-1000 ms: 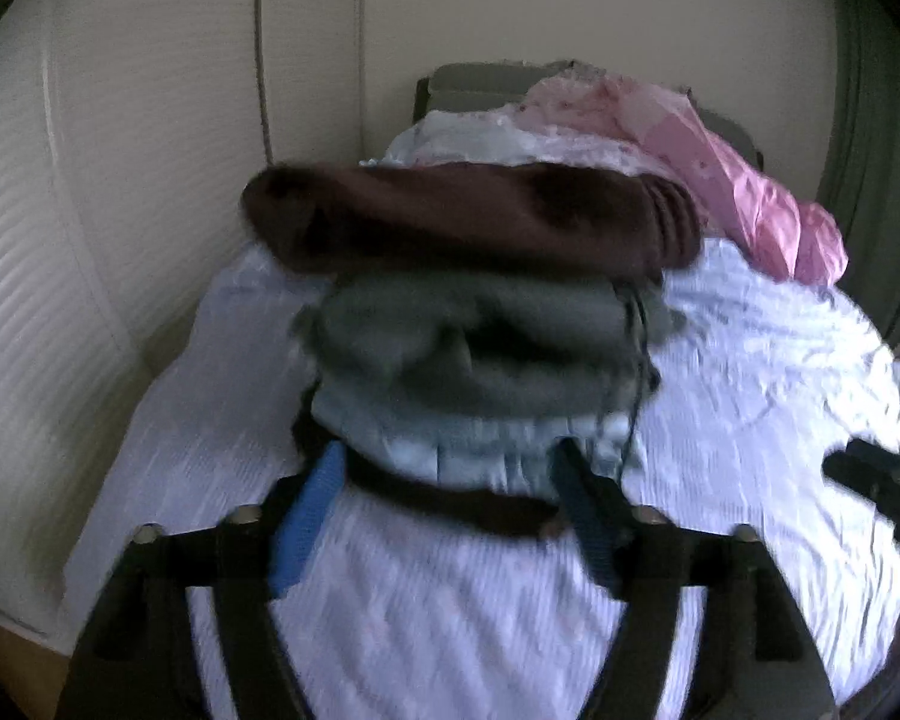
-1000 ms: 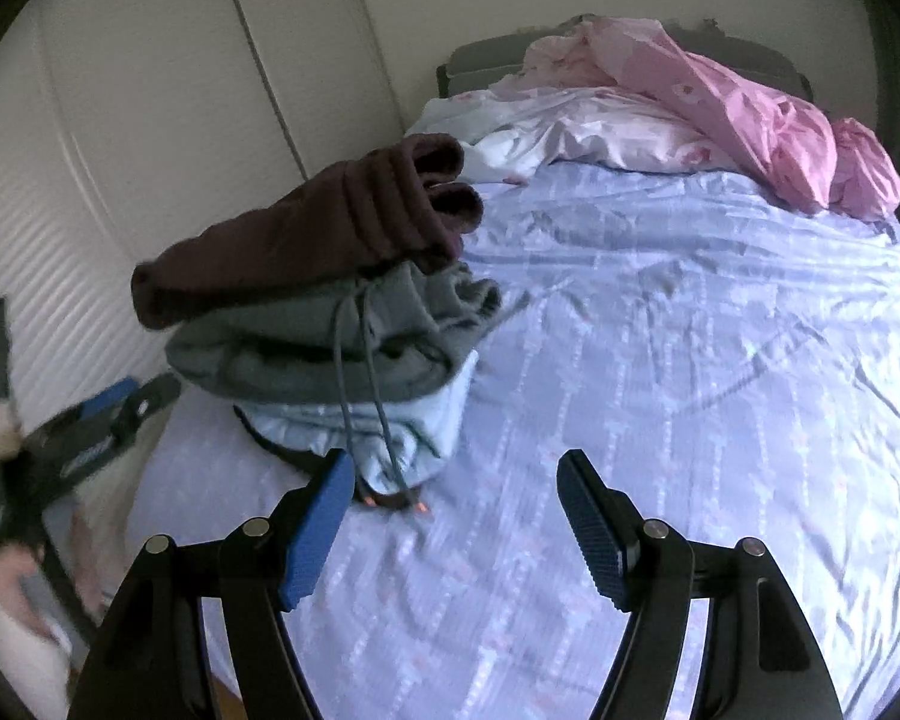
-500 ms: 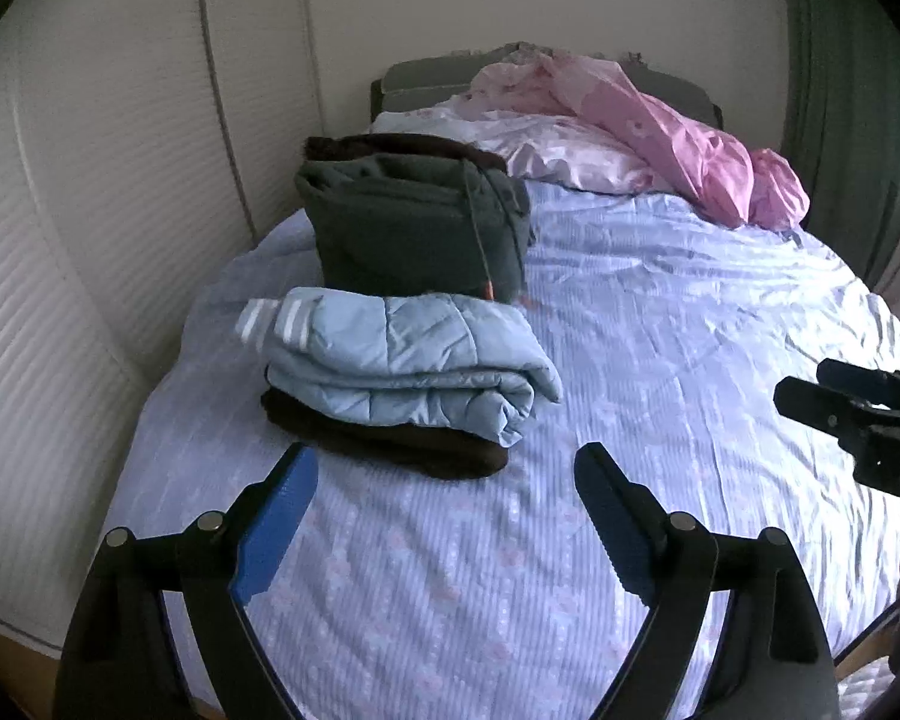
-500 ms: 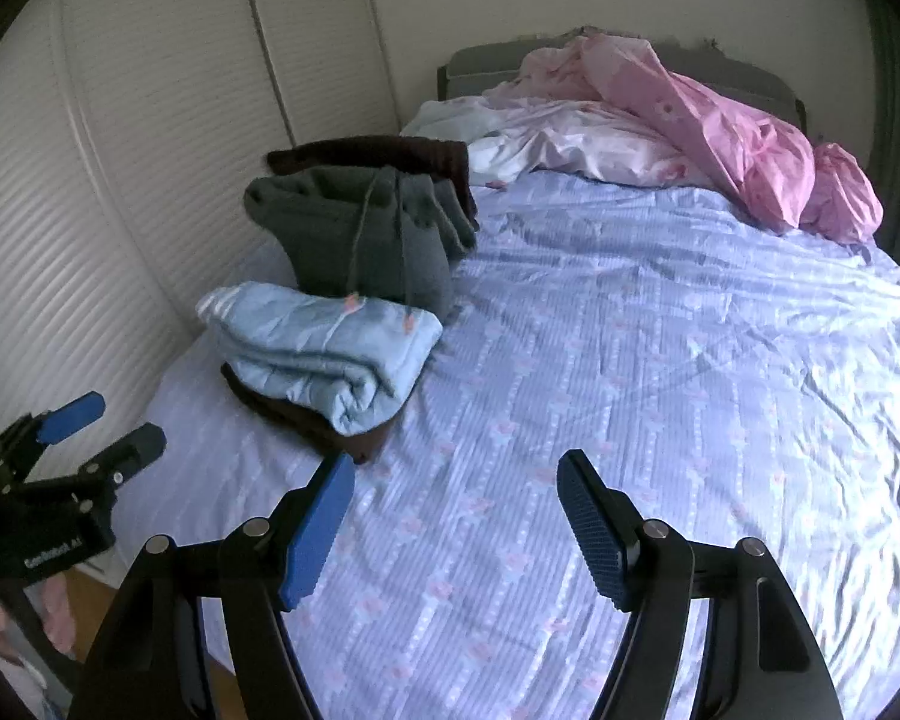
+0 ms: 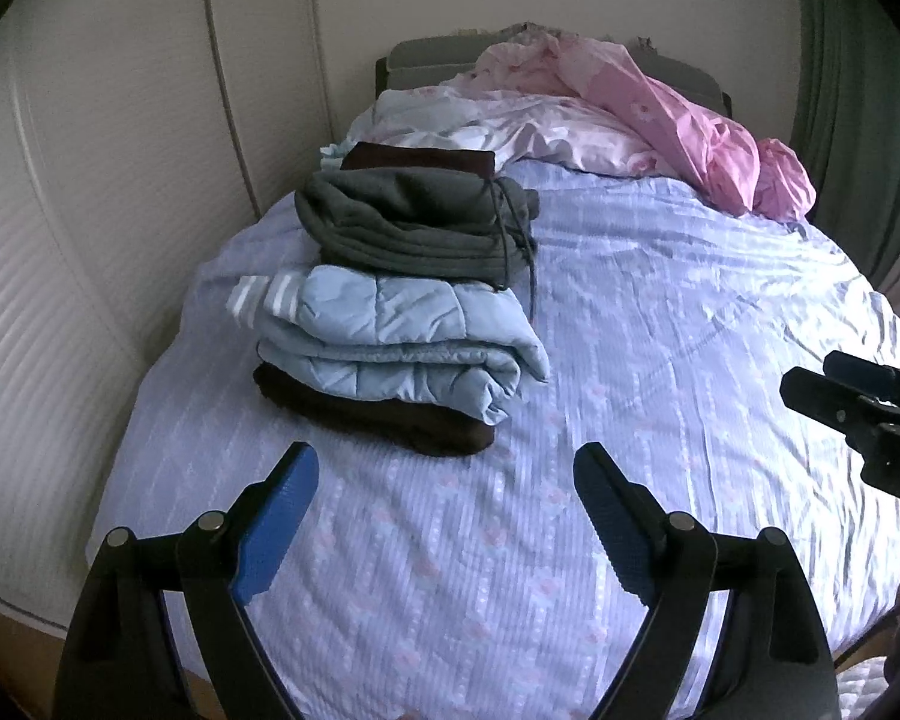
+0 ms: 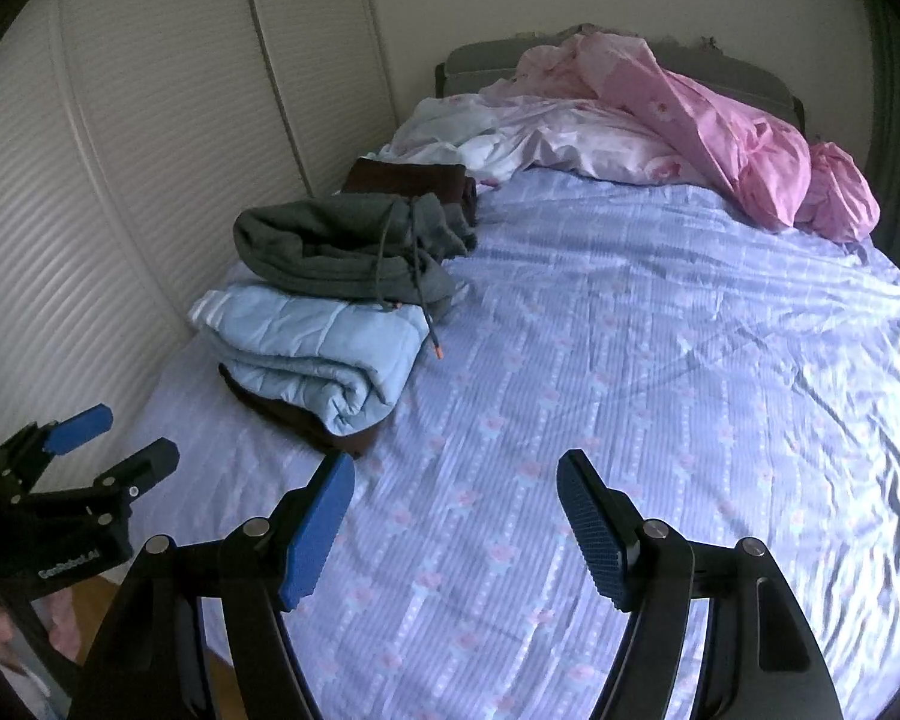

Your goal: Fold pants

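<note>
The folded pants lie in a row along the left side of the bed (image 5: 660, 360), near the white wall (image 5: 90, 240). Closest to me is a stack of two: light blue pants (image 5: 390, 348) on top of dark brown pants (image 5: 378, 414), whose edge shows beneath them. Just behind, touching the blue pair, sit grey pants (image 5: 414, 228) with a dark drawstring (image 6: 417, 276) trailing over the blue pair; its orange-tipped end reaches the sheet. Behind the grey pair lies another brown pair (image 5: 417, 159), its far edge close to the bedding at the head of the bed.

My left gripper (image 5: 447, 507) hangs above the sheet just in front of the stack, its jaws spread wide with nothing between them. My right gripper (image 6: 456, 510) is over the bare striped sheet, to the right of the stack, its jaws also parted and empty. Each gripper appears at the edge of the other's view, well apart from the clothes.

At the head of the bed a pale pillow (image 5: 510, 132) lies under a crumpled pink cover (image 5: 690, 126), against a grey headboard (image 5: 426, 57).
</note>
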Action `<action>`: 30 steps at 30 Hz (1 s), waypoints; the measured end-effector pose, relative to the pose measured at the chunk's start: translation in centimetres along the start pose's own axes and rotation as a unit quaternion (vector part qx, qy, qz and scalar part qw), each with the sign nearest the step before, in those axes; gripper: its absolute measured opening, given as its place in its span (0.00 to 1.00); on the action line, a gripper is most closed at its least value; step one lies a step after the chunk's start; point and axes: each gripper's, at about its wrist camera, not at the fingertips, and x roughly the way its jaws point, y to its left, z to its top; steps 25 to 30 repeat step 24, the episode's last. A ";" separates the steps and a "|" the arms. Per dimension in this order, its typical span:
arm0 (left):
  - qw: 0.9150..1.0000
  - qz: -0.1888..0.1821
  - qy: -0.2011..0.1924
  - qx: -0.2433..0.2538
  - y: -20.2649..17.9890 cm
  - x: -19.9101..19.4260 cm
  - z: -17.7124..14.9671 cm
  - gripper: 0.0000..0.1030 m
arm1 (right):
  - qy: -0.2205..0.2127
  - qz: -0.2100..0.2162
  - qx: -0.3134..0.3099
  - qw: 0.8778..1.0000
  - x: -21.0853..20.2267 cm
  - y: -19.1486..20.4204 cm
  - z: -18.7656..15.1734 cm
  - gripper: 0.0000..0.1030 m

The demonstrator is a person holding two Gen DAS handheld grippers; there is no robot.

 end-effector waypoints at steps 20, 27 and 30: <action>1.000 0.006 0.009 -0.006 -0.6 -1.4 -0.5 0.85 | 0.004 0.005 -0.008 1.000 -0.9 0.2 -0.4 0.69; 1.000 0.009 0.008 -0.006 -0.8 -1.6 -0.7 0.85 | 0.002 0.006 -0.008 1.000 -1.1 0.1 -0.5 0.69; 1.000 0.009 0.008 -0.006 -0.8 -1.6 -0.7 0.85 | 0.002 0.006 -0.008 1.000 -1.1 0.1 -0.5 0.69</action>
